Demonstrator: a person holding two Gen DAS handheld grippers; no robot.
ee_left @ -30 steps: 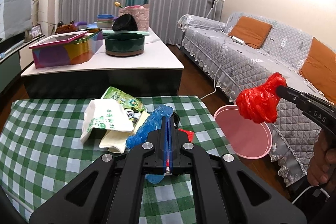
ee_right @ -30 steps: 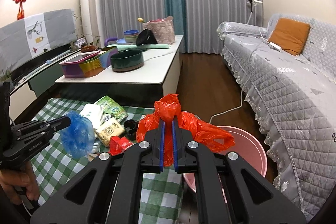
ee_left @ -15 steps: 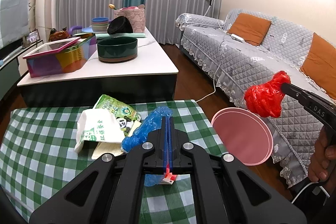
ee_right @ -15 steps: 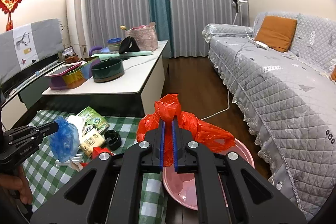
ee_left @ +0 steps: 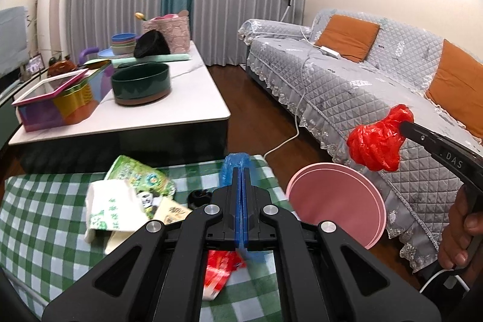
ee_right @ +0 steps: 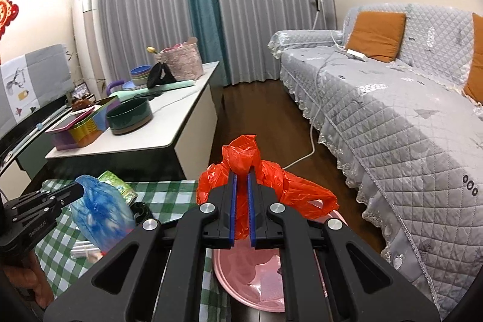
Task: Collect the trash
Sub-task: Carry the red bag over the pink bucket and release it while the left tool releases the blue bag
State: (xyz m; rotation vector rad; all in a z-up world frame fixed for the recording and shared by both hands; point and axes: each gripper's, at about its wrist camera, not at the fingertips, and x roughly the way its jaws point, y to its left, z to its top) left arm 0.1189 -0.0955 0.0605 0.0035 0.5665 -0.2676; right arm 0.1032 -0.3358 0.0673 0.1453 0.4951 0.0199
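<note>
My left gripper (ee_left: 242,171) is shut on a blue plastic bag (ee_left: 232,168) and holds it above the green checked table (ee_left: 45,201); the bag (ee_right: 96,210) hangs from it in the right wrist view. My right gripper (ee_right: 241,175) is shut on a red plastic bag (ee_right: 265,189) and holds it above the pink basin (ee_right: 253,285) on the floor. In the left wrist view the red bag (ee_left: 377,144) hangs over the basin (ee_left: 335,201). On the table lie a green snack packet (ee_left: 139,180), a white packet (ee_left: 108,207), a red wrapper (ee_left: 220,267) and a black cap (ee_left: 197,196).
A white coffee table (ee_left: 169,110) with a dark green bowl (ee_left: 140,83) and a coloured tin (ee_left: 60,101) stands beyond the checked table. A grey sofa (ee_left: 362,86) runs along the right. A white cable (ee_left: 283,141) crosses the wooden floor.
Both grippers have risen and moved forward with their bags. The red bag now hangs higher over the basin. The blue bag has lifted off the table.
</note>
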